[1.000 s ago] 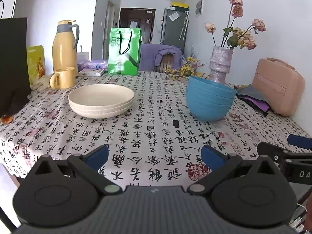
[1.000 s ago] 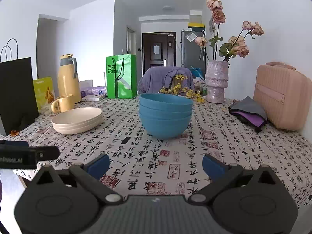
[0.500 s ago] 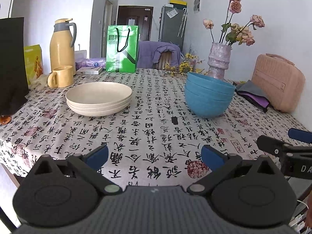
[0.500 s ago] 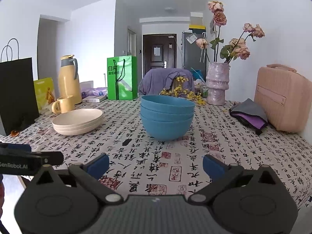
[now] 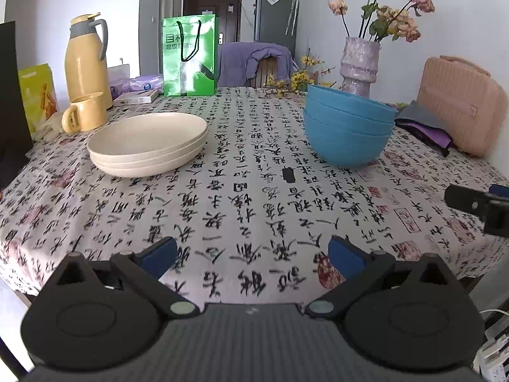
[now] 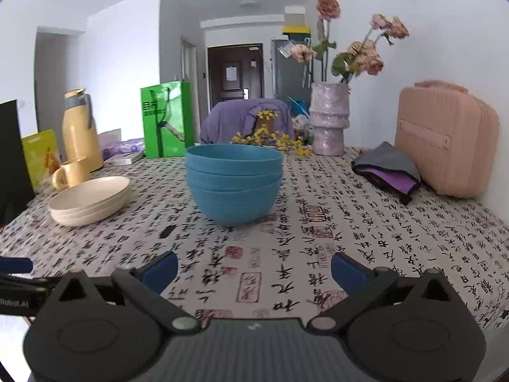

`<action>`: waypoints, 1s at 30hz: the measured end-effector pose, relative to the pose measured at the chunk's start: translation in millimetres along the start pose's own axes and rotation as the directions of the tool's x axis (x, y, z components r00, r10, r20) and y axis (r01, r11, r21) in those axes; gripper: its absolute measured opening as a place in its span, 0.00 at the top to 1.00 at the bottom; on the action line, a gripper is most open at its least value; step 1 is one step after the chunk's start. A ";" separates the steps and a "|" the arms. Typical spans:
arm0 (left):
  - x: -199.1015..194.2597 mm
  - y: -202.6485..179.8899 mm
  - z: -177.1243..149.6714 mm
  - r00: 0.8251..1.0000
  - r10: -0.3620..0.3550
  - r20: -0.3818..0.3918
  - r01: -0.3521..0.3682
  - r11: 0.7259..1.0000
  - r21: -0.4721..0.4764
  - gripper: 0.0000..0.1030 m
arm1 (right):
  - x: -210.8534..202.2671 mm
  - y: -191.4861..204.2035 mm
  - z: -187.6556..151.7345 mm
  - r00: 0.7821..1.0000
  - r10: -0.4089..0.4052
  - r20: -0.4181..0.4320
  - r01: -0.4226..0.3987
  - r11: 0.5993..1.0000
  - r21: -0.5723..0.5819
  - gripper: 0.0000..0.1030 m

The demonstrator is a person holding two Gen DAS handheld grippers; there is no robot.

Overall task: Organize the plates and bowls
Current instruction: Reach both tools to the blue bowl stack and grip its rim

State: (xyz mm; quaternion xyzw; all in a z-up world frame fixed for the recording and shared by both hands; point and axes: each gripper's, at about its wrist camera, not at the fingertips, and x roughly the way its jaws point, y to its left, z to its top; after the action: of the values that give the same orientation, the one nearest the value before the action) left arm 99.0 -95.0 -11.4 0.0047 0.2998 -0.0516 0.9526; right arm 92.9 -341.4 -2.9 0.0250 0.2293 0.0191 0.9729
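Plates, three cream ones stacked, sit on the left part of the counter in front of you, and the blue bowls, nested in a stack of three, stand well apart from them to the right. Your left tongs hover over the near edge of the counter with their blue pads spread wide and nothing between them. Your right tongs are likewise spread wide and empty, facing the bowls head-on, with the plates off to their left. Behind the plates you have a yellow mug and a yellow thermos jug; a vase of dried roses stands behind the bowls.
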 end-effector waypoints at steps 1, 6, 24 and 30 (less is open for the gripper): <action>3.7 -1.0 3.3 1.000 0.002 -0.003 -0.002 1.000 0.002 0.00 | 3.4 -3.4 2.1 1.000 -0.002 -0.002 0.002 1.000 0.010 0.00; 22.5 -7.4 26.9 1.000 -0.002 -0.007 0.002 1.000 0.004 0.00 | 25.7 -19.4 20.4 0.999 -0.029 -0.033 0.031 0.998 0.058 0.00; 95.4 -28.9 131.4 0.988 -0.151 0.003 0.151 0.988 -0.036 0.00 | 120.2 -48.9 103.1 0.996 0.049 -0.068 -0.037 0.984 0.174 0.00; 143.0 -34.7 162.7 0.971 -0.235 -0.042 0.231 0.969 -0.081 0.00 | 163.3 -57.1 108.6 0.987 0.108 -0.121 -0.073 0.962 0.263 0.12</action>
State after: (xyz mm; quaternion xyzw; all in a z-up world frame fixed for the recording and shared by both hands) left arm 304.9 -149.7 41.1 -0.0653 0.3244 -0.1518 0.9314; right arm 288.9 -394.7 18.2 0.1603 0.2935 0.0353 0.9418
